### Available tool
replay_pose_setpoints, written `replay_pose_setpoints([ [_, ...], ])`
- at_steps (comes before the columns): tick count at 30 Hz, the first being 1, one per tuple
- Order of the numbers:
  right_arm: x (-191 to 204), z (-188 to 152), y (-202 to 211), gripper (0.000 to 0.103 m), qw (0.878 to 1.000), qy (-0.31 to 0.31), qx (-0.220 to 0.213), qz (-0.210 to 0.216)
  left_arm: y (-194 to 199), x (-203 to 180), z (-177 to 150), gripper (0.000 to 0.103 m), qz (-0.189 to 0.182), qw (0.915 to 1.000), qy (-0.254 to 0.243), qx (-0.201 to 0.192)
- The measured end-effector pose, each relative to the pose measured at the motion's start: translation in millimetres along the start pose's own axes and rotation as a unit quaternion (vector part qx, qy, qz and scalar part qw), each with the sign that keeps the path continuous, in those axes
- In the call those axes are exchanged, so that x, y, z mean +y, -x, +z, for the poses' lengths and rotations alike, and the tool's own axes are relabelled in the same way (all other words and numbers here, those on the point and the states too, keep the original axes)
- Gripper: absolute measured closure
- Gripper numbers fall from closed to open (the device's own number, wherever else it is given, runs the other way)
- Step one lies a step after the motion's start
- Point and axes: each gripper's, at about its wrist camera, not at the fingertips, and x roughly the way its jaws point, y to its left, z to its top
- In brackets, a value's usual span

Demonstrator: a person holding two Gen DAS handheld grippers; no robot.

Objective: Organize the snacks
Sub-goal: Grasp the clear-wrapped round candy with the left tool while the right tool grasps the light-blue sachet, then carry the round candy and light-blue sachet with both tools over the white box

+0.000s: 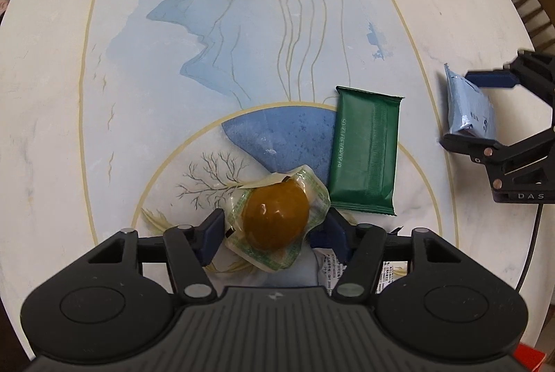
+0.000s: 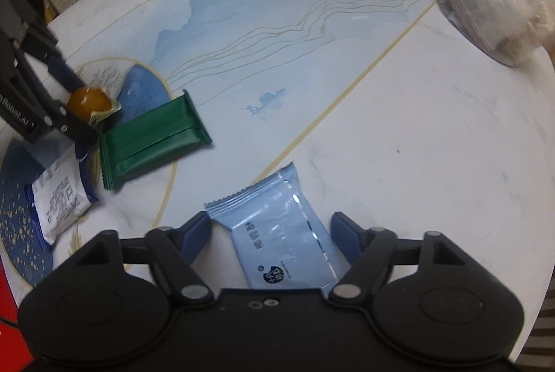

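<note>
The left tongs (image 1: pixel 274 228) straddle the brown egg-shaped snack in its clear, green-printed wrapper (image 1: pixel 275 221), pads at the wrapper's edges, near the middle of the round marble-patterned worktop (image 1: pixel 242 7); squeeze the firm body, not the loose film. The right tongs (image 2: pixel 274 238), toward the worktop's edge, bracket the pale blue foil snack packet (image 2: pixel 281 233) without yet pinching it, so centre them across its width before closing.

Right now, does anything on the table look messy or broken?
Nothing looks broken or spilled. The snacks just lie scattered at odd angles: the green packet slanted, the white and blue packet partly under the left tool, which straddles the wrapped brown snack. The light blue packet lies crooked between the right tool's fingers.
</note>
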Motion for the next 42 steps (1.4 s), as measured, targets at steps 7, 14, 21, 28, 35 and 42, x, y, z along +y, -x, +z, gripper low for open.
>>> replay_pose_setpoints([
  [7,12.7,-10.7,9.0,0.055,1.000,-0.021,-0.013,-0.018,1.7,6.2,-13.5,0.046,0.001,0.9994,0.031,-0.013],
  [14,17.0,-23.8,22.4,0.056,0.994,-0.092,-0.010,-0.053,8.4,22.7,-22.9,0.047,-0.008,0.9959,0.086,-0.026],
  [21,18.4,-32.8,69.8,0.056,0.985,-0.159,-0.046,-0.052,50.1,28.8,-34.2,0.047,-0.017,0.9918,0.113,-0.057],
  [28,37.8,-30.0,123.6,0.056,0.977,-0.187,-0.078,-0.062,99.5,28.4,-46.8,0.047,-0.024,0.9878,0.119,-0.098],
  [35,72.9,-33.0,176.3,0.056,0.971,-0.202,-0.110,-0.062,154.5,21.6,-81.7,0.047,-0.036,0.9850,0.101,-0.135],
  [42,118.1,-42.9,222.2,0.056,0.969,-0.200,-0.131,-0.067,208.0,15.2,-129.9,0.047,-0.049,0.9813,0.075,-0.171],
])
